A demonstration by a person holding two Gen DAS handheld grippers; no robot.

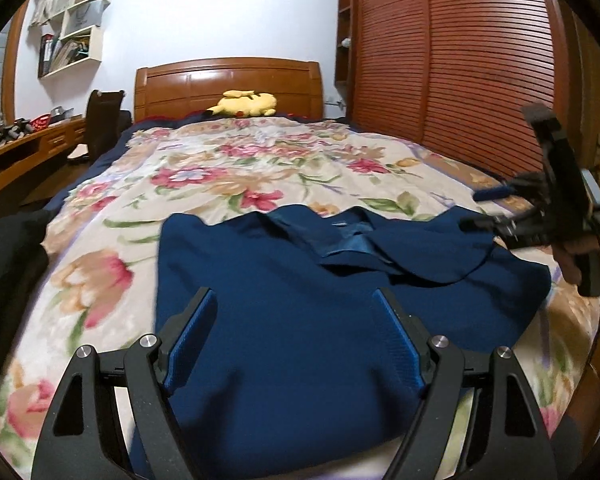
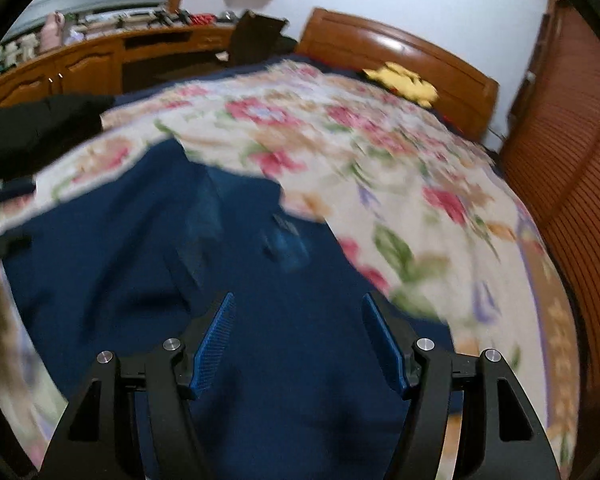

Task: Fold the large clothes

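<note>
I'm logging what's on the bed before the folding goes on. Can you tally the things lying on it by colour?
Navy blue: 1, the garment spread on the near part of the bed
Yellow: 1, the plush toy by the headboard
Floral, cream with pink flowers: 1, the bedspread under both
Total: 3

You had a floral bedspread (image 1: pixel 228 176) over the bed, with a yellow plush toy (image 1: pixel 246 103) at twelve o'clock against the wooden headboard (image 1: pixel 228 80). A slatted wardrobe (image 1: pixel 452 64) stood at two o'clock. At ten o'clock you had a table (image 1: pixel 24 148), a dark chair (image 1: pixel 104 120) and white wall shelves (image 1: pixel 74 28).
</note>
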